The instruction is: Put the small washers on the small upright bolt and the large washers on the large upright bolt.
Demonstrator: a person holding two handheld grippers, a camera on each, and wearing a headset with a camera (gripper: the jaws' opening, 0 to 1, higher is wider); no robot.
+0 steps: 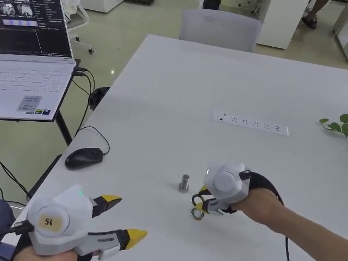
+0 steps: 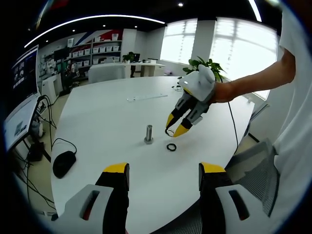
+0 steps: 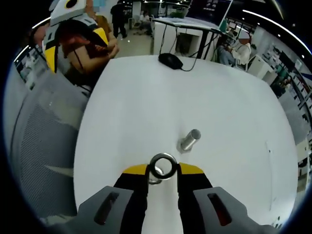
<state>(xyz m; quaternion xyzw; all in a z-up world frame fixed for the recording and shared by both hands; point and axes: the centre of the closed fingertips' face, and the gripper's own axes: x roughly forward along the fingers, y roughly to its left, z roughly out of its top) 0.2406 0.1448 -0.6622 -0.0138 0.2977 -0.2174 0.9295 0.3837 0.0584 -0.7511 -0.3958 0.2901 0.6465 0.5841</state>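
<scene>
Right gripper view: a washer (image 3: pixel 163 156) is pinched by the right claw (image 3: pixel 162 170) near the upright bolt (image 3: pixel 189 140) on the bench (image 3: pixel 146 97); the left claw (image 2: pixel 164 168) is held spread.

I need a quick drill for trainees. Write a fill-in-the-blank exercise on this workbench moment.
1. A washer is pinched in the tongs of the ____ gripper.
2. The left gripper has its tongs ____, with nothing between them.
3. The bolt stands ____ on the table.
4. A second washer lies flat on the table, not threaded on the ____.
Missing words: right; open; upright; bolt.
</scene>
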